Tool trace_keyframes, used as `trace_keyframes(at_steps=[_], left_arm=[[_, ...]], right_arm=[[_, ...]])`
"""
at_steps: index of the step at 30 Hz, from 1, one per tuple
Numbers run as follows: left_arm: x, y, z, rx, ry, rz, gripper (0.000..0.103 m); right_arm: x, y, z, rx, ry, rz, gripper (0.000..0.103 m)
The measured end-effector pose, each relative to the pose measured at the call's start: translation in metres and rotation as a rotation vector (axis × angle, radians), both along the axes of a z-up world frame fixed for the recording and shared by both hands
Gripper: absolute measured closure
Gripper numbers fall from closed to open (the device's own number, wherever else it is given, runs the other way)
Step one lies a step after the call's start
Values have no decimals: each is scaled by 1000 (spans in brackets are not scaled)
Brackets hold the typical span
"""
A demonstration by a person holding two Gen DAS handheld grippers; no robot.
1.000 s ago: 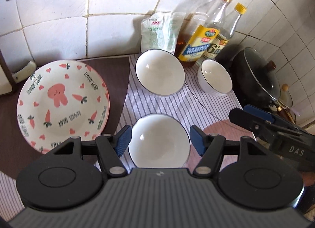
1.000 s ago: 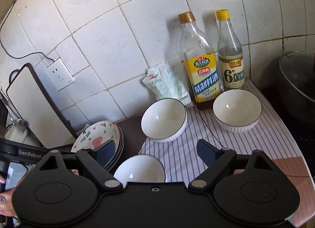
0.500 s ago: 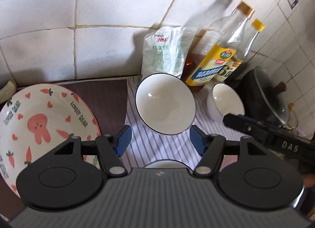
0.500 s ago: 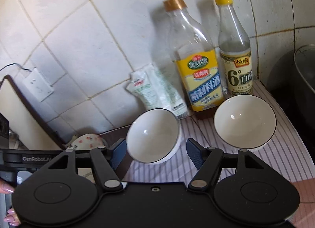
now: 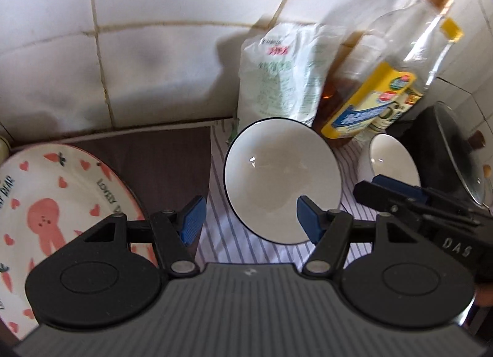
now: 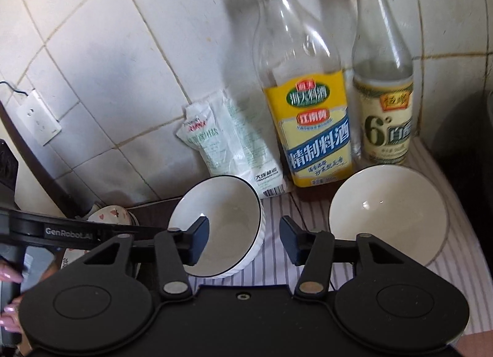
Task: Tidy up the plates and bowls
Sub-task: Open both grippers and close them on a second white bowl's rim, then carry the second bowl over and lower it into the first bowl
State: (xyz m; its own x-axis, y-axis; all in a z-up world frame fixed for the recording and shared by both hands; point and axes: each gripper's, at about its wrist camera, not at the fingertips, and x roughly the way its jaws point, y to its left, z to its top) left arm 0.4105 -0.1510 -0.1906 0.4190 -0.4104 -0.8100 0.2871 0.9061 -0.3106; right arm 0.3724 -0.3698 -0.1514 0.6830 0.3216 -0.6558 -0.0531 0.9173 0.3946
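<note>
Two bowls upright, mouths up, on my striped cloth.
My right hand-held gripper (image 6: pixel 245 241) is closing, unclenched, astride the left bowl's (image 6: pixel 228 218) rim; my left hand-held gripper (image 5: pixel 248 221) is released; the right bowl (image 6: pixel 391 212) sits beside it, on the tabletop by a tiled wall (image 6: pixel 123 64).

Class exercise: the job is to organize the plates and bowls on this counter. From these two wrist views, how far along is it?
Barely begun. Done: nothing shows as stacked; the middle bowl and the right bowl sit apart on the striped cloth, and the rabbit plate lies apart to the left. In hand: the left gripper is open and empty; the right gripper is closing over the middle bowl's rim, not gripping. Left: gathering them.
</note>
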Motion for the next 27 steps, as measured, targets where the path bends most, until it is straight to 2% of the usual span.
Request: trace_keyframes(at_steps=[1,2,5,7,10,11,12,13,14,17,20,23,25,27], left_arm=[[3,-2,-4,11,16,1,51],[5,-3,-8,25,29,13,68],[6,-3,-12,15,17,54,68],[7,-3,-17,17,37,77,68],[7,-2,-23,28,20,91,69],[7,-2,-26,34,18,95,72],[8,-2,-29,36,18,98,77],[8,-2,-32,22,22,72,89],[7,-2,-32,5,26,58,89],[5,-1,-33,-7,36,75,90],[6,3,-35,-52,55,126,90],[6,3,-34,-43,61,122,90],[6,1,-30,-28,69,110,90],[3,6,-21,-42,58,110,90]], right_arm=[[3,2,-4,-9,7,2,52],[6,4,-7,-19,12,3,53],[9,11,-16,-27,-2,16,54],[13,14,-23,-24,13,32,54],[20,18,-33,-50,36,47,55],[22,19,-36,-57,43,50,55],[24,19,-40,-64,49,53,60],[26,20,-43,-73,56,53,64],[29,21,-46,-79,65,67,79],[34,26,-47,-134,51,118,79],[43,22,-46,-108,111,118,79],[49,20,-50,-70,144,79,81],[47,26,-49,-86,138,48,83],[41,25,-45,-55,144,15,83]])
